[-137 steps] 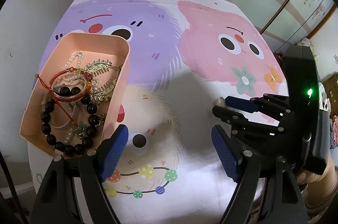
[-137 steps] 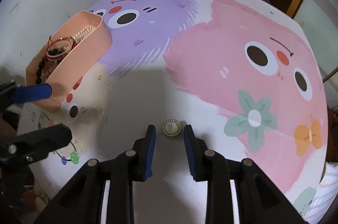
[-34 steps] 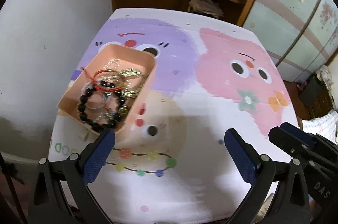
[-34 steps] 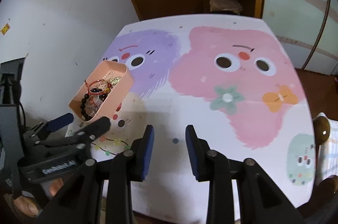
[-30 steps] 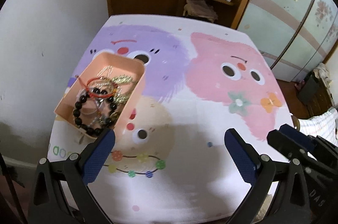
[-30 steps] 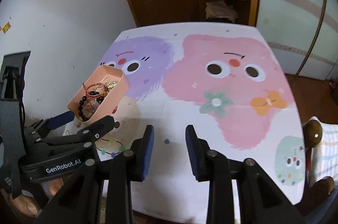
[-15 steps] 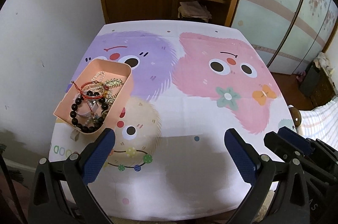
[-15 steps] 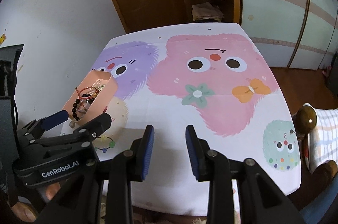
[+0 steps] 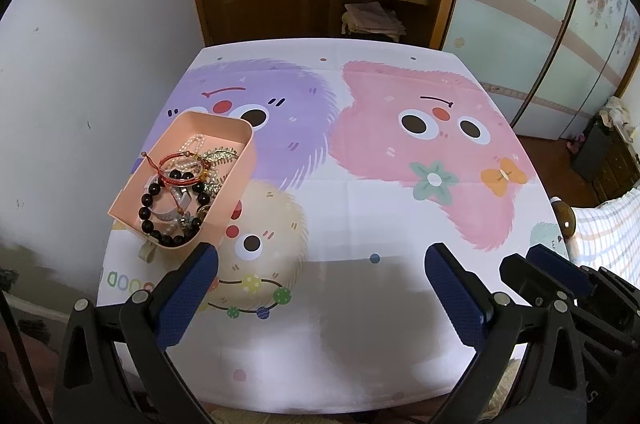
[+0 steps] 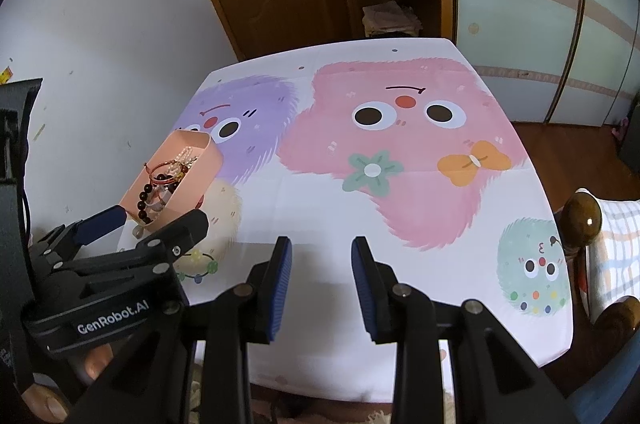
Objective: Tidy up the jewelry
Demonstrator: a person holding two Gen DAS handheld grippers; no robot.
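Jewelry [image 9: 176,188] sits heaped in the pink tray [image 9: 236,180] at the left of the table, seen from the left wrist: a dark bead bracelet, a red cord bangle, pearl strands and a gold leaf piece, all tangled together inside the walls. The left gripper [image 9: 322,288] hangs over the near edge of the cloth [image 9: 360,216] with its jaws spread wide and nothing between them. Around the tray the cartoon print shows only its own dots and flowers; no loose piece is visible on the cloth from here. A small pale tab pokes out under the tray's near corner, too small to identify. The right gripper's fingers edge in at the lower right.

From the right wrist, the tray [image 10: 196,184] shows side-on at the left, beads and red bangle peeping over the rim. The right gripper [image 10: 320,284] hovers above the near edge, its jaws part-way apart with a clear gap and nothing pinched. The left gripper [image 10: 136,220] sits beside it, just short of the tray, and a hand [image 10: 48,400] grips its handle at the bottom corner. The cloth [image 10: 400,192] shows no stray jewelry.

By my reading, the gathering is essentially done: everything visible is in the tray and both claws are empty. What could remain is untangling within the tray, if that counts.
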